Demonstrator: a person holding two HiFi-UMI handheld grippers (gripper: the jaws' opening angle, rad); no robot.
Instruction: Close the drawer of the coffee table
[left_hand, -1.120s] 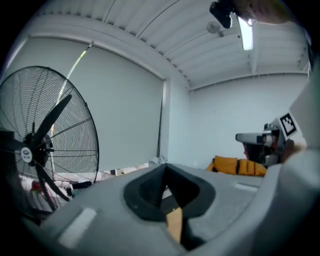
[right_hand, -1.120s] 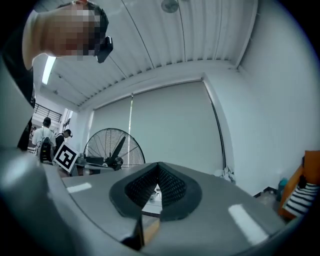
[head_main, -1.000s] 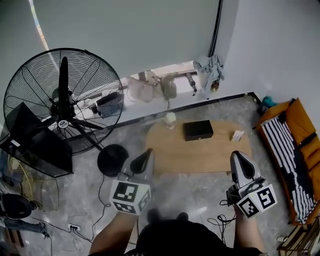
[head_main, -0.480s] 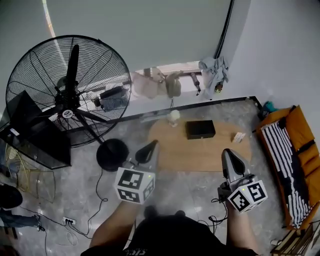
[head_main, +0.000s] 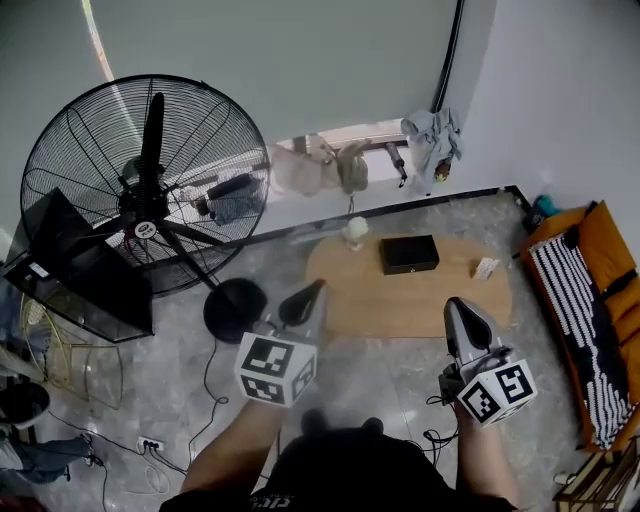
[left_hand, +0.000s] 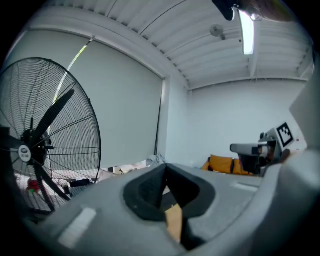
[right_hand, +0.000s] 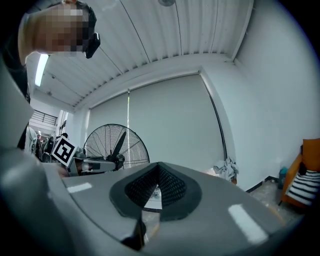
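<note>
No legible text, brand or no. Fan (head_main: 145, 205) hub: round white sticker (head_main: 147, 229), print too small to read. Left tongs (head_main: 316, 290) & right tongs (head_main: 455, 306): b/w square markers (head_main: 268, 362) only.

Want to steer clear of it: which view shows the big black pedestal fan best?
Head view: the big black pedestal fan shows nearly whole, cage to base. Left gripper view crops its left side; right gripper view shows it small, bottom hidden.

Low oval wooden coffee table (head_main: 400, 305) stands upright.
</note>
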